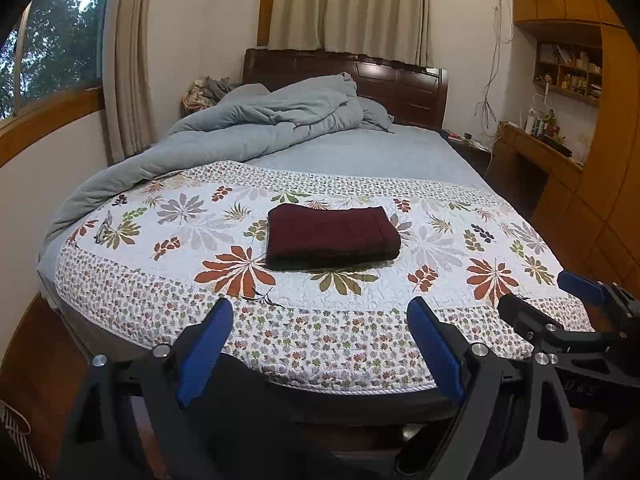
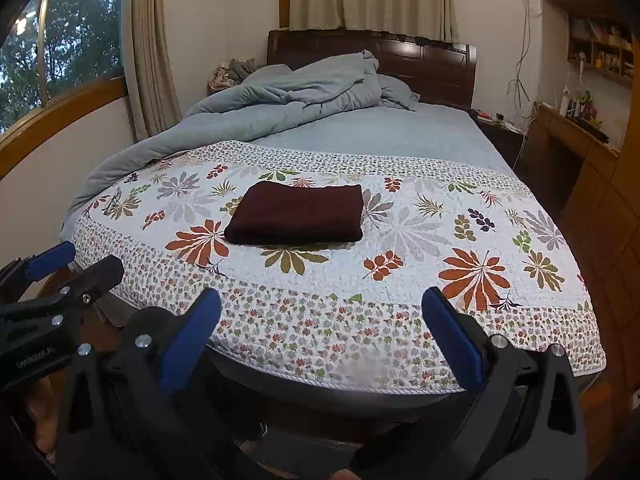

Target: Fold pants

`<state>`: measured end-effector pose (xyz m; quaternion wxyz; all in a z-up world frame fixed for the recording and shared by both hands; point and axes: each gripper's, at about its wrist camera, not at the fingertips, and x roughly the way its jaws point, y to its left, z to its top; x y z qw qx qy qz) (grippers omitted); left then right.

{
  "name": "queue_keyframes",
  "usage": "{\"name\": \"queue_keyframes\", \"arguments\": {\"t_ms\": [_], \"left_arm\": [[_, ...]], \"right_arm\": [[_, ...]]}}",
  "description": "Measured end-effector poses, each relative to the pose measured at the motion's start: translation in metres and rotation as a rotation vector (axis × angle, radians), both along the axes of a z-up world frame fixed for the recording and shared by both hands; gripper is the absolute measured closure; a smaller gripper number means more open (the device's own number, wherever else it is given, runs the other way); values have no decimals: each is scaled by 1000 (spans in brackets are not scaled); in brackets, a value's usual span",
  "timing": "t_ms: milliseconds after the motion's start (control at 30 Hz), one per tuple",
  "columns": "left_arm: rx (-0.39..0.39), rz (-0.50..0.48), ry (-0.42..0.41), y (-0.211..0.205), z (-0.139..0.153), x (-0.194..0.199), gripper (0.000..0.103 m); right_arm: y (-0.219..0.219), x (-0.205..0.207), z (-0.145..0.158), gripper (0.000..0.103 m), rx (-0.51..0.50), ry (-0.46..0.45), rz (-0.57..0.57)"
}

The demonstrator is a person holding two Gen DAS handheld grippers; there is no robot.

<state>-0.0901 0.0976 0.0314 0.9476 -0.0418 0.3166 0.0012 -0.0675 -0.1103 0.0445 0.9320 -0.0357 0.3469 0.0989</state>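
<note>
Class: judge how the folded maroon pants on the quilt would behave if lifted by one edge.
The pants are soft stacked layers, so they would probably droop and unfold. They look light. Pushed across the textured quilt, they would likely bunch, not slide.

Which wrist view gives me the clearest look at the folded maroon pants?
The left wrist view: the pants sit near centre, with the stacked front edge and a seam on top visible. In the right wrist view they lie left of centre and look darker, with less detail.

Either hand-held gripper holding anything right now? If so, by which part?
Nothing is held. The left hand-held gripper and right hand-held gripper are both open, back at the foot of the bed. The folded maroon pants lie untouched on the floral quilt.
</note>
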Motion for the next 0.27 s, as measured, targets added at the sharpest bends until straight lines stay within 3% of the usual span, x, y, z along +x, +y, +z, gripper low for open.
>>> {"name": "queue_keyframes", "arguments": {"t_ms": [267], "left_arm": [[-8, 21, 6, 5, 0, -3, 14]], "right_arm": [[2, 1, 0, 3, 0, 0, 7]]}}
